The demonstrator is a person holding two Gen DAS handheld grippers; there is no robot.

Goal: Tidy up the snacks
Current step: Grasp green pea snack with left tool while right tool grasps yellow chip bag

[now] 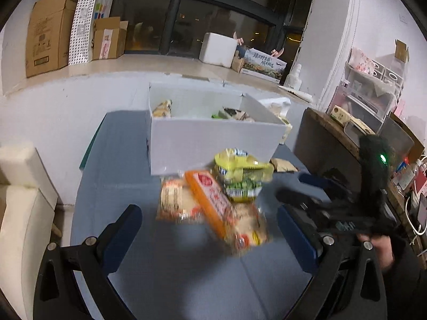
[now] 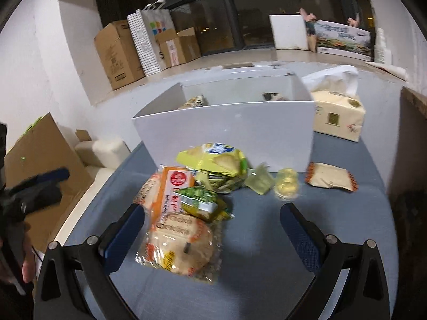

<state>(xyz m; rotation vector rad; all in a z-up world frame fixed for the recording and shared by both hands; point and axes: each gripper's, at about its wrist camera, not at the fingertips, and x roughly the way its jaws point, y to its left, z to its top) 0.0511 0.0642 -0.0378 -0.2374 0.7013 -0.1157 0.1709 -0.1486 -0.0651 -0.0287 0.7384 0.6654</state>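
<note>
A pile of snack packs lies on the blue table [image 1: 186, 266] in front of a white box [image 1: 213, 144]: an orange pack [image 1: 210, 200], clear packs of round crackers [image 1: 248, 229], a yellow bag [image 1: 240, 165] and a green-yellow pack [image 1: 241, 188]. The box [image 2: 240, 130] holds a few snacks. My left gripper [image 1: 210, 226] is open and empty, just short of the pile. My right gripper [image 2: 213, 229] is open, with the cracker pack [image 2: 181, 250] lying between its fingers, and also shows in the left wrist view [image 1: 301, 186]. A small yellow snack [image 2: 287, 182], a pale green wrapper [image 2: 260, 180] and a tan pack [image 2: 331, 177] lie to the right.
A tissue box [image 2: 339, 117] stands right of the white box. A dark cabinet with clutter [image 1: 347, 138] is at the right. Cardboard boxes [image 1: 50, 32] and a dotted bag [image 1: 82, 26] stand on the window ledge. Cream cushions [image 1: 21, 186] are left of the table.
</note>
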